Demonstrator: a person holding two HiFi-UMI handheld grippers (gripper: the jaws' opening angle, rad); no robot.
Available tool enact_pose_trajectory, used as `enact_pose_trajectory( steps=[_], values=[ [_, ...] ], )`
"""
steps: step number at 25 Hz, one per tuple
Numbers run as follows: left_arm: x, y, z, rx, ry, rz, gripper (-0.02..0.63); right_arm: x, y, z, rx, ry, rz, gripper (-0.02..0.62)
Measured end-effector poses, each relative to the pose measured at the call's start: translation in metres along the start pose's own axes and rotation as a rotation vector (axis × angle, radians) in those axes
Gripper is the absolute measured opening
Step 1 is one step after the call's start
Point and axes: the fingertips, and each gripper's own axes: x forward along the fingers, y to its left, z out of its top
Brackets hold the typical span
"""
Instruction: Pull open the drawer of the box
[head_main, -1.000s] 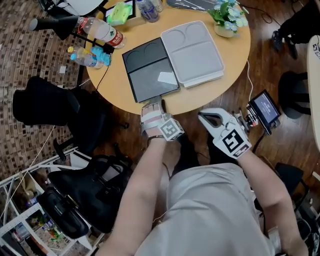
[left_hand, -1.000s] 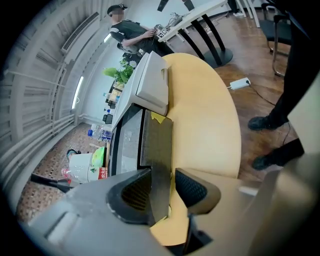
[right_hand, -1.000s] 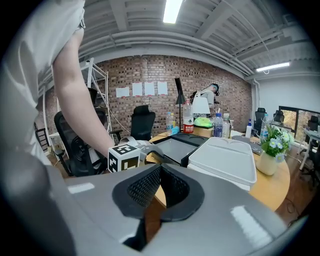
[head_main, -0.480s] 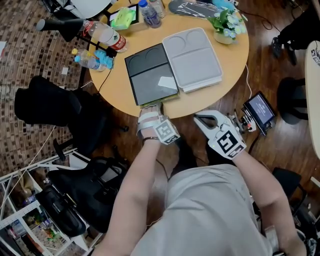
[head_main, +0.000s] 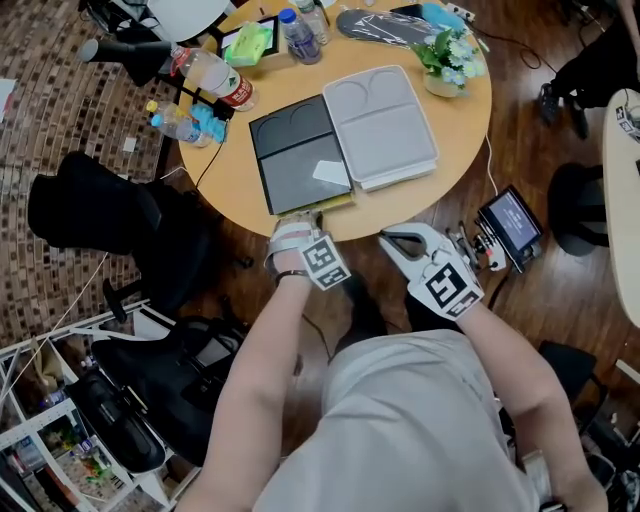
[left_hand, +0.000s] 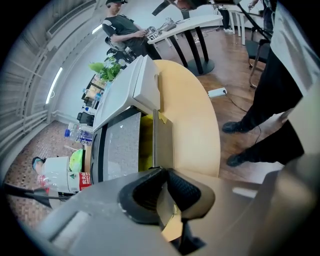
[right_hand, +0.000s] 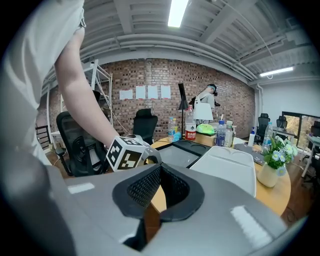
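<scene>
A flat dark box (head_main: 300, 150) lies on the round wooden table (head_main: 240, 180), beside a matching light grey box (head_main: 385, 125). At the dark box's near edge my left gripper (head_main: 310, 215) points down at the drawer. Its jaws have just been closing, and in the left gripper view they (left_hand: 164, 172) are shut on the drawer's thin brown front tab (left_hand: 162, 137). A yellow strip (left_hand: 146, 145) shows under the dark lid (left_hand: 120, 145). My right gripper (head_main: 392, 240) hangs off the table's edge, to the right, shut with nothing in it (right_hand: 159, 167).
Plastic bottles (head_main: 215, 72) and a green object (head_main: 247, 42) crowd the table's far left. A potted plant (head_main: 447, 50) stands at the far right. A small screen on a stand (head_main: 510, 225) is right of the table, and a black chair (head_main: 90, 210) is at its left.
The left gripper has stayed at the dark box's near edge and its jaws have closed on the drawer front. A thin yellow strip now shows at that edge. The right gripper has barely moved.
</scene>
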Motion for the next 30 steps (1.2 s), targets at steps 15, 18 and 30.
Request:
enact_pose_trajectory(
  steps=[15,18,30],
  values=[
    [-0.035,-0.042,0.002,-0.055,0.011,-0.038,0.038,-0.013,0.005,0.002,-0.038,-0.003,0.03,0.008],
    [-0.044,-0.053,0.005,-0.065,0.011,-0.044,0.038,-0.016,0.009,0.0,-0.05,-0.003,0.057,0.008],
    [-0.068,-0.079,0.007,-0.112,0.024,-0.05,0.04,-0.019,0.024,0.005,-0.085,-0.054,0.148,0.008]
  ],
)
